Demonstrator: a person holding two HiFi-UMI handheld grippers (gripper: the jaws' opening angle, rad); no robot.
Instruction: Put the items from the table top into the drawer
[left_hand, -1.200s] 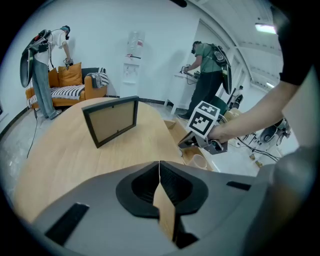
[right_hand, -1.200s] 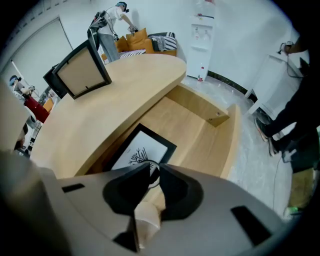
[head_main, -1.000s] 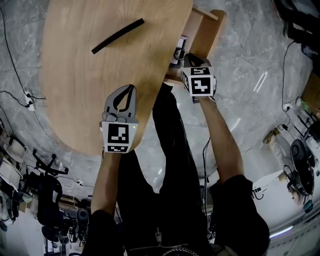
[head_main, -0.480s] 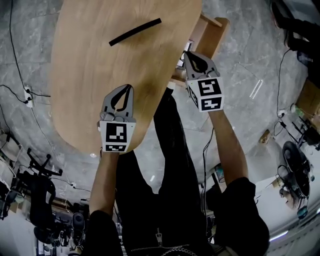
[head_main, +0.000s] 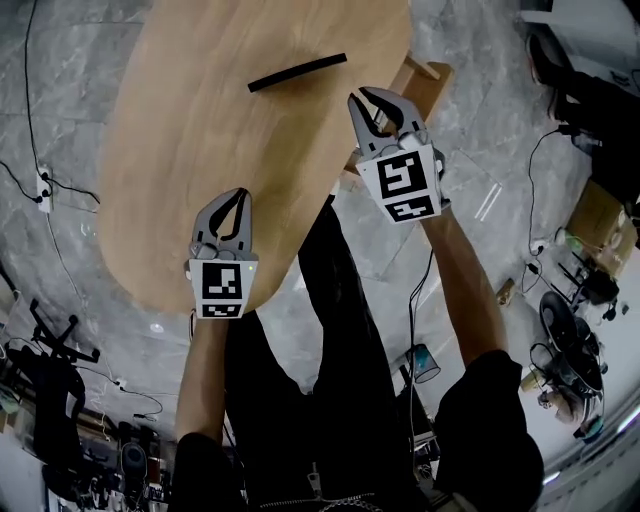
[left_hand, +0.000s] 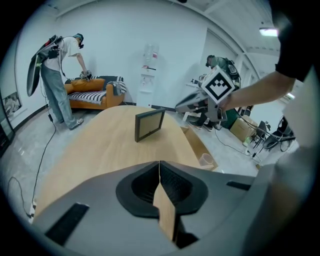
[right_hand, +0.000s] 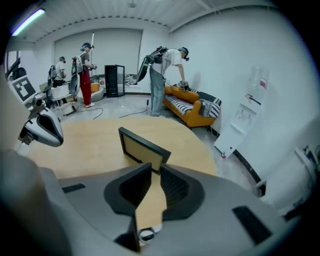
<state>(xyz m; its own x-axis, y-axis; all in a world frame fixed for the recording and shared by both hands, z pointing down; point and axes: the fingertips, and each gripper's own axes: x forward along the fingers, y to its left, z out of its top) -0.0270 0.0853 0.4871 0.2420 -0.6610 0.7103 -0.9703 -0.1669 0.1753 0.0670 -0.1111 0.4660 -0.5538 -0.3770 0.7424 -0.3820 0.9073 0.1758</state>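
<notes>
- Drawer (head_main: 428, 82): largely covered by right tool (head_main: 362, 97) in head view; inside not seen, contents cannot be told.
- Far end of desk (head_main: 180, 150): cut off by upper picture edge.
- Frame (head_main: 297, 72): seen from above only edge-on, as dark strip; face not shown.
- Right gripper view: lower corner of frame hidden behind right tool.
- Left gripper view: near part of desk covered by left tool (left_hand: 159, 167); small pale thing (left_hand: 206, 160) at drawer's near end too small to be named.

Head view looks steeply down; both gripper views, low over the table (left_hand: 100, 145), share the frame (left_hand: 149, 125) at twelve o'clock.
</notes>
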